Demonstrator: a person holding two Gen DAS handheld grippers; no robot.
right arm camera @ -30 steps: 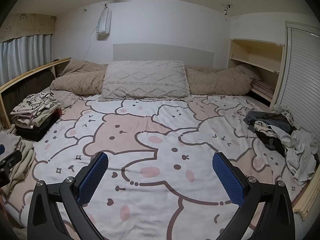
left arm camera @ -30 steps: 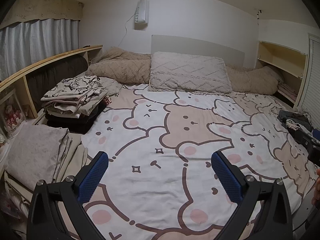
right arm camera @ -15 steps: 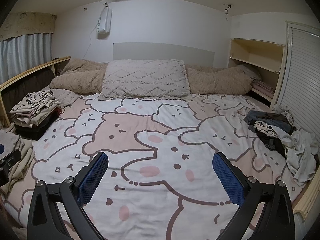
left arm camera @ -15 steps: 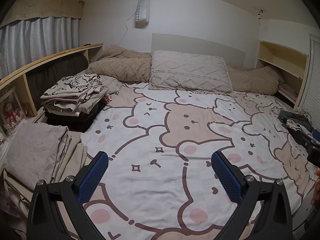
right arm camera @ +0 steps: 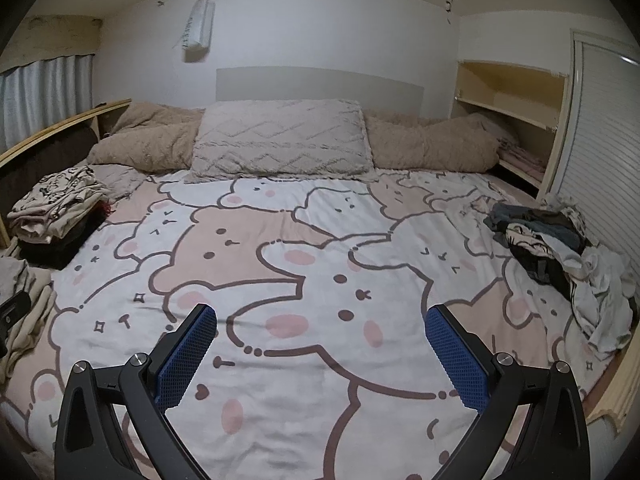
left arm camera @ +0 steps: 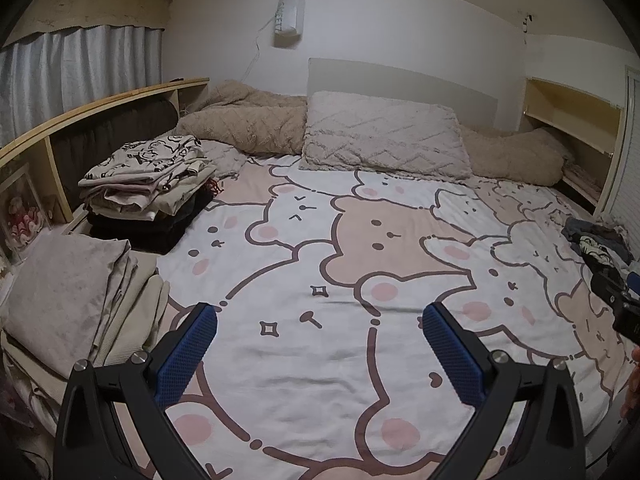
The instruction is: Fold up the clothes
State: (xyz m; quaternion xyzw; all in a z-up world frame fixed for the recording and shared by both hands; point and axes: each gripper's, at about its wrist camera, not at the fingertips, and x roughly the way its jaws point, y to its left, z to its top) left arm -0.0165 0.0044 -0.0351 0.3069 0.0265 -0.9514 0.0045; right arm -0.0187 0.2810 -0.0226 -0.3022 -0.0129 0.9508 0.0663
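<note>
Clothes still unfolded [right arm camera: 560, 248] lie in a loose heap at the right edge of the bear-print bedspread [right arm camera: 320, 248]; a folded stack [left arm camera: 148, 184] sits at the left edge, with beige folded linens [left arm camera: 76, 292] nearer the camera; the left gripper [left arm camera: 320, 344] and right gripper [right arm camera: 320, 344] both hang above the spread with jaws wide apart, holding nothing; a pillow [right arm camera: 280, 140] rests at the head.

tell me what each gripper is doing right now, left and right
left gripper: open, holding nothing, above the bear-print bedspread.
right gripper: open, holding nothing.
</note>
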